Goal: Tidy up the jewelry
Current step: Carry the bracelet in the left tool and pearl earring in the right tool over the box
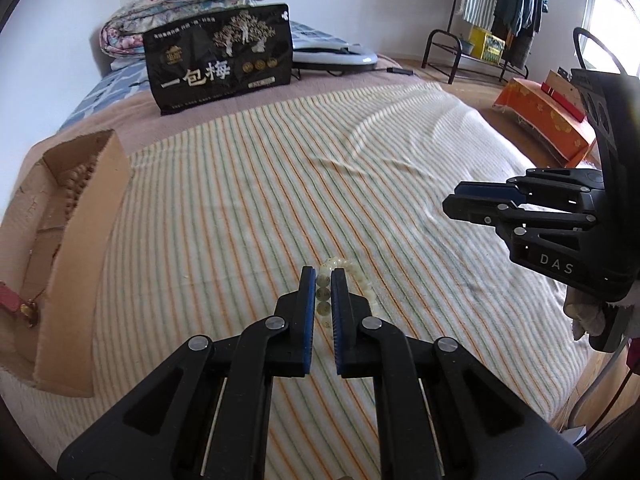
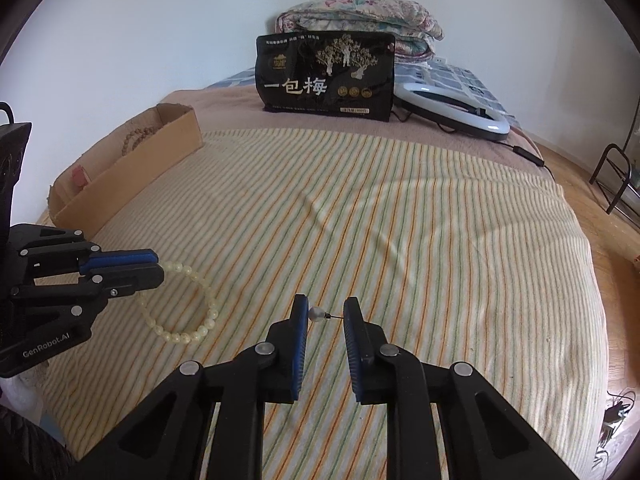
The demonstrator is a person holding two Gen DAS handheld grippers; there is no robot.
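My left gripper (image 1: 323, 276) is shut on a pale bead bracelet (image 1: 340, 261), with a few beads pinched between its blue pads. In the right wrist view the left gripper (image 2: 158, 266) holds the bracelet (image 2: 208, 308) by one side, and the loop hangs just over the striped towel (image 2: 400, 220). My right gripper (image 2: 325, 308) is closed on a pearl stud earring (image 2: 316, 314). The pearl rests against the left pad and the pin reaches the right pad. The right gripper (image 1: 450, 198) also shows at the right. An open cardboard box (image 1: 80, 240) lies at the left with a brown bead strand (image 1: 78, 184) inside.
A black snack bag (image 2: 326, 76) stands at the back of the bed, a ring light (image 2: 452, 108) beside it and a folded quilt (image 2: 360, 16) behind. A red item (image 2: 80, 176) lies in the box. On the floor to the right are a clothes rack (image 1: 500, 8) and an orange box (image 1: 540, 112).
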